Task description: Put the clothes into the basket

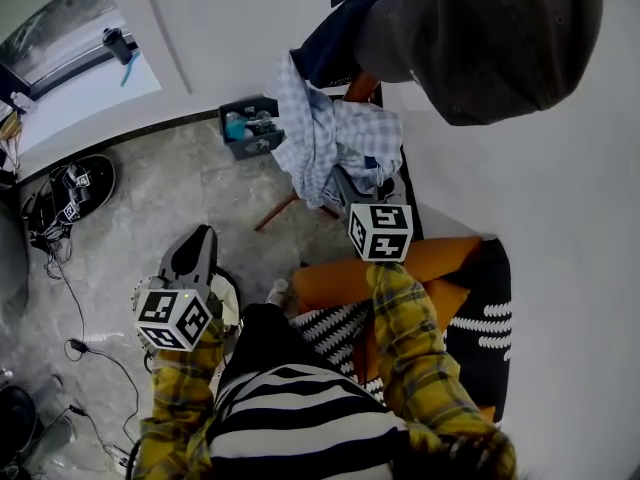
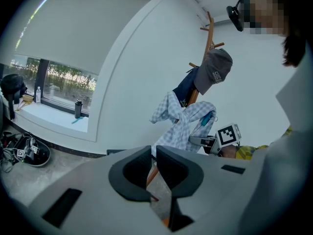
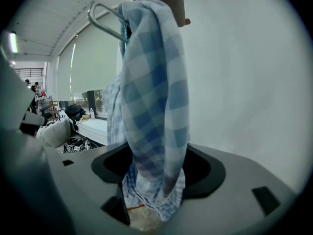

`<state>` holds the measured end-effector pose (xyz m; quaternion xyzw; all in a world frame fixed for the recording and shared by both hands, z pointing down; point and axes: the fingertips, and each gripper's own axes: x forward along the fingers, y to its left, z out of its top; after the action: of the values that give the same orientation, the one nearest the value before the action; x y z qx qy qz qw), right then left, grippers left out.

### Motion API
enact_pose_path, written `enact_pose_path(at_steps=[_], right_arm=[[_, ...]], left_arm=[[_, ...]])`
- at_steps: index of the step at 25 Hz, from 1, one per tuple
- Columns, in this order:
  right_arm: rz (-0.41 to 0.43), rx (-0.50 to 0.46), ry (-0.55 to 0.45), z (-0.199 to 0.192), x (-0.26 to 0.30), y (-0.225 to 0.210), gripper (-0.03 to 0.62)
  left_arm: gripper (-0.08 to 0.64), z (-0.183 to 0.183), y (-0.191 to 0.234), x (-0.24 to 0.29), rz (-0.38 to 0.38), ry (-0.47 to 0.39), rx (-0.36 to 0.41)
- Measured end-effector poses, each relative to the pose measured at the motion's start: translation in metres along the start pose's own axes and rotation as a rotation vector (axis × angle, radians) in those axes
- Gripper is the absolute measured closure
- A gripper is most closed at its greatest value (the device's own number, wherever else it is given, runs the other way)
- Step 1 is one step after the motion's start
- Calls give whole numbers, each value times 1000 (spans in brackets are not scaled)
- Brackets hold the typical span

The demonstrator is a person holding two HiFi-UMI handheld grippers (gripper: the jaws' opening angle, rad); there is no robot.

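A blue-and-white checked shirt [image 1: 320,138] hangs on a wooden coat rack, beside a navy garment [image 1: 325,43] and under a grey cap [image 1: 480,28]. My right gripper [image 1: 358,186] is at the shirt's lower part. In the right gripper view its jaws stand wide apart and the shirt [image 3: 151,92] hangs down between them; the gripper [image 3: 159,165] is open. My left gripper [image 1: 200,240] is low at the left, apart from the rack, shut with nothing in it [image 2: 153,163]; it looks at the shirt [image 2: 183,121]. An orange-lined basket [image 1: 440,258] with a black-and-white outside sits below my right arm.
A dark crate with bottles [image 1: 250,128] stands behind the rack's legs [image 1: 275,213]. Cables and black gear [image 1: 70,193] lie on the stone floor at the left. A white wall runs along the right. A wire hanger hook [image 3: 105,13] sticks out above the shirt.
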<state>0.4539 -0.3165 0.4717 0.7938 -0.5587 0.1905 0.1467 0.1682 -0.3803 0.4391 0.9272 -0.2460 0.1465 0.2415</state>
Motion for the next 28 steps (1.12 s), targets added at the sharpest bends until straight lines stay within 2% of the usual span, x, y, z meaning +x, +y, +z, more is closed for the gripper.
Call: enact_pose_path(at_steps=[1,2,3,5,12,19,28], right_arm=[[-4,-3,9,-2,1,-1,280],[-13,-9,18,-3,0,-3,337],[-23,-17,27,-4,-1,-4,433],[-25,-32,36,-4,-7,-1,533],[7,-21,32,0,-58,15,548],[-6,-16,-64,14,-104,18,549],[-43,15,-194,60,-179,35,549]], left_arm=[[534,1,0,2,-4,1,1],[534,2,-2,3,-9,1,4],[534,4,-4,3,-15,2,9],[534,7,-8,0,-26,3,18],[534,2,-29,-35,-25,-11,26],[534,-12,-44,-56,-12,-48,41],[534,-8,-63,-109,-33,-95,50]])
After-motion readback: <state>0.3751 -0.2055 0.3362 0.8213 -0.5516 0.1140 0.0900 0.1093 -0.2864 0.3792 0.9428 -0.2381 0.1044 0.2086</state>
